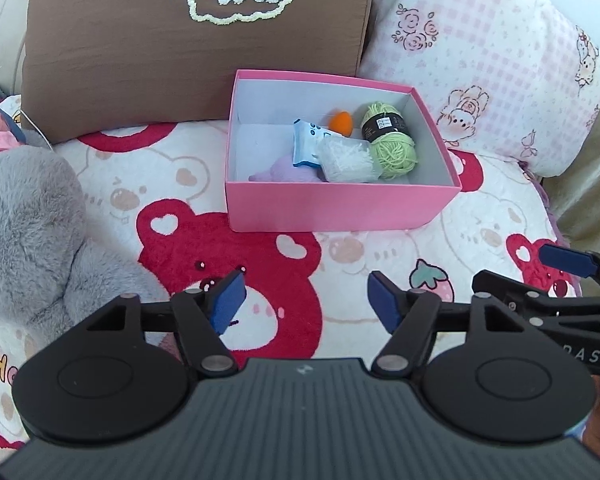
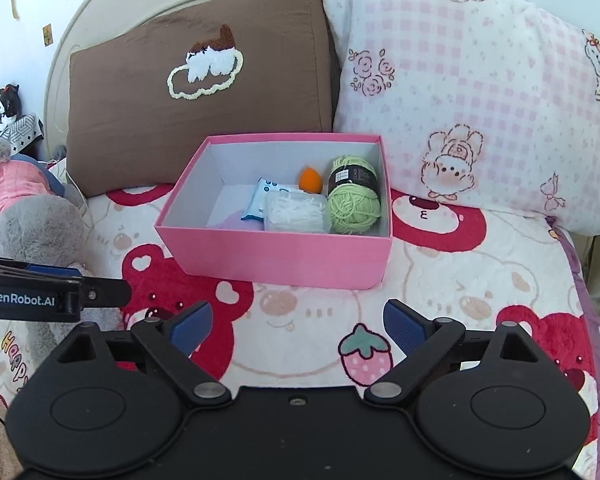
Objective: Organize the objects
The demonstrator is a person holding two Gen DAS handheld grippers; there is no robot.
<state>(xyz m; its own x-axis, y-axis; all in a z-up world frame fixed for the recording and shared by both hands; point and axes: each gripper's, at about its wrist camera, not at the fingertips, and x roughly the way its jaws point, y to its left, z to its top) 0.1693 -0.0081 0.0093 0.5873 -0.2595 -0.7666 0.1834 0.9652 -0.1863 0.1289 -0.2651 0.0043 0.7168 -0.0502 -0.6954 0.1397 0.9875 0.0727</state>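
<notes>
**Desk:** A bed [image 2: 440, 288] spread with a bear-and-strawberry blanket. What sits nearest the lens?

**Photographer:** Two hand-held grippers, side by side above the blanket. The left hand-held gripper [image 1: 304, 304] has its blue pads apart with nothing between them; the right hand-held gripper [image 2: 298, 326] is spread wider, also bare. Both look released, as if their loads are already delivered. A grey plush toy [image 1: 28, 232] lies on the left.

**Desk:** And the objects being organized?

**Photographer:** Just beyond, in the pink box [image 2: 284, 262], open-topped on the blanket so things can be dropped in from above. A green yarn ball [image 2: 354, 204] fills the right corner, an orange ball [image 2: 311, 180] sits behind, a clear packet of white shreds [image 2: 296, 212] lies against a blue-and-white pouch [image 2: 260, 200], and something lilac [image 2: 228, 222] is half hidden at the front wall.

**Desk:** Behind that?

**Photographer:** A brown pillow [image 2: 160, 120] and a pink checked pillow [image 2: 480, 92] lean on the headboard, backing the box.
</notes>
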